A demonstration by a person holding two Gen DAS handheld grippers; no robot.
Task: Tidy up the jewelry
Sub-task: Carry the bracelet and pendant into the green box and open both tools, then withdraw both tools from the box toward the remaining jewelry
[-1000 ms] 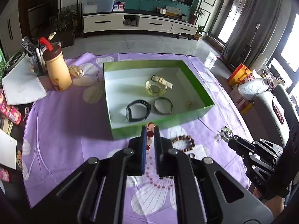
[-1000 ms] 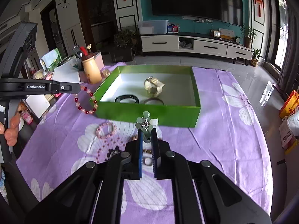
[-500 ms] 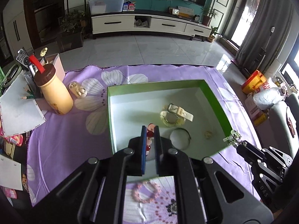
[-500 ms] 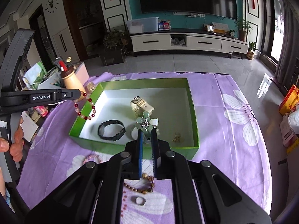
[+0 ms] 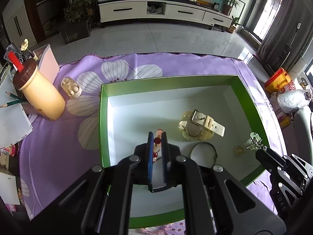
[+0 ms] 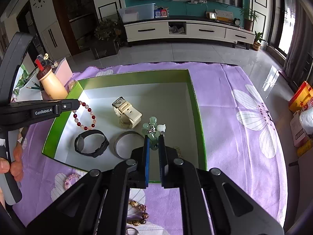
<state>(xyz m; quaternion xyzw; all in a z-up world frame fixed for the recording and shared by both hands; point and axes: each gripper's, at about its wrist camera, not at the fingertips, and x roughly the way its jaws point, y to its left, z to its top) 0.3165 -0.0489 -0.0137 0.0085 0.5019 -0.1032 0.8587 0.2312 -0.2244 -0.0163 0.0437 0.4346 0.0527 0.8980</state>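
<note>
Right wrist view: right gripper (image 6: pixel 153 144) pinches a green pendant (image 6: pixel 153 129); at nine o'clock, left gripper (image 6: pixel 78 104) clamps a bead bracelet (image 6: pixel 84 116) over the green box (image 6: pixel 197 115) holding watches.
</note>
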